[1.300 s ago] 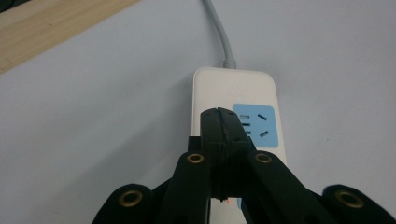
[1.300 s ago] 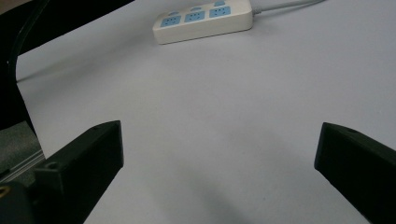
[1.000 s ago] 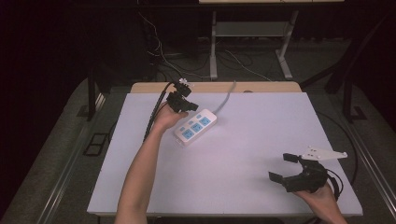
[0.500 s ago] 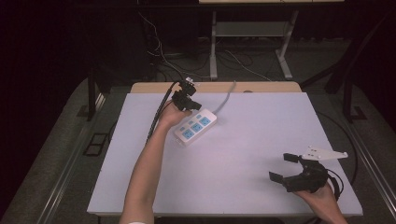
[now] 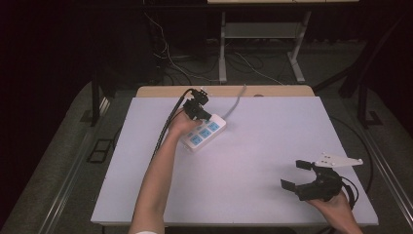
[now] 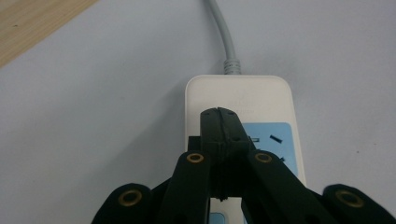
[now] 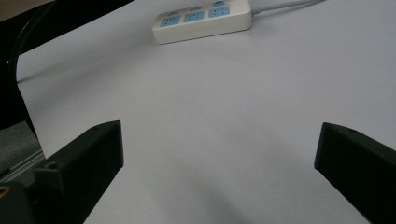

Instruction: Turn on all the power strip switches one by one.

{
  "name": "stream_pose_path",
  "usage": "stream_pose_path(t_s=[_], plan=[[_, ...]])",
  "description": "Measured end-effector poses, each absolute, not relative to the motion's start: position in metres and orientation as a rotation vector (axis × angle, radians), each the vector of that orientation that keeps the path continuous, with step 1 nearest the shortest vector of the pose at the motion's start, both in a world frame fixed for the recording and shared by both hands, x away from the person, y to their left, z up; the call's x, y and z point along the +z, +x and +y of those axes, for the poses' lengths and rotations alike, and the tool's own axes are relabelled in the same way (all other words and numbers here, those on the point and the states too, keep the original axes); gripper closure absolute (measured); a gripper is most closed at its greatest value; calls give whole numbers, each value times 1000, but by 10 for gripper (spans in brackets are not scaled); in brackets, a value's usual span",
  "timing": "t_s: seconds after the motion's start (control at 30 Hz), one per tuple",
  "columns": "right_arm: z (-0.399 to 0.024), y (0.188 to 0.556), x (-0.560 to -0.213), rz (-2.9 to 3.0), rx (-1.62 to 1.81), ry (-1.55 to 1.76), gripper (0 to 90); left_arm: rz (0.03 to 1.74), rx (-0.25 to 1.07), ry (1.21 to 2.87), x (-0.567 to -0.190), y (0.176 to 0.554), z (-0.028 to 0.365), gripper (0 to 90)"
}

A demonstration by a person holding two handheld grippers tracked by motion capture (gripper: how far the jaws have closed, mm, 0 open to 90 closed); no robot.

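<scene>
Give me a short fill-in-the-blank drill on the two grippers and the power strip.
1. The left gripper has its jaws ____ above the power strip.
2. The right gripper has its jaws wide ____ over the bare table.
3. The socket faces on the power strip are coloured ____.
4. The power strip's grey cord runs toward the table's ____ edge.

Missing words: closed; open; blue; far

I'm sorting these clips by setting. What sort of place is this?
Probably a lab or recording workshop, not a home: a plain white table holding just a power strip, loose cables on the dark floor behind, and a bare metal-legged bench frame.
</scene>
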State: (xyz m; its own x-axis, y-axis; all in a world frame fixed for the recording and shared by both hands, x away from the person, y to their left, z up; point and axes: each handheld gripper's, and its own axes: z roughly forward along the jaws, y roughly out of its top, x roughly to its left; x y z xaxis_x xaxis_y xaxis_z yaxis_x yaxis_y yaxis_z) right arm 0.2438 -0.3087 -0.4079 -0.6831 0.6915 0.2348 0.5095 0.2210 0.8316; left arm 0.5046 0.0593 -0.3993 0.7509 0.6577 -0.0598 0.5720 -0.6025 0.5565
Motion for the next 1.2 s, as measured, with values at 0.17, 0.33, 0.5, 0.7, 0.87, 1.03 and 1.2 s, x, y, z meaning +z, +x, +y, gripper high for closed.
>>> stream_pose_path(t_s=[0.17, 0.33, 0.5, 0.7, 0.87, 1.03, 1.2], plan=[[-309, 244, -408, 2301, 1456, 1149, 13, 945, 195, 2375, -403, 505, 63, 897], [-308, 244, -408, 2306, 1451, 1146, 13, 954, 183, 2384, -404, 504, 61, 899], [-309, 243, -407, 2301, 1454, 1143, 13, 967, 167, 2384, -405, 504, 62, 899], [-309, 242, -406, 2301, 1454, 1133, 13, 1002, 161, 2379, -405, 506, 61, 900], [-309, 243, -406, 2300, 1455, 1133, 13, 1017, 126, 2352, -407, 509, 64, 900], [-310, 243, -406, 2301, 1452, 1137, 13, 1009, 141, 2359, -407, 507, 63, 899], [-310, 243, -406, 2300, 1454, 1140, 13, 1013, 143, 2358, -407, 507, 63, 897]])
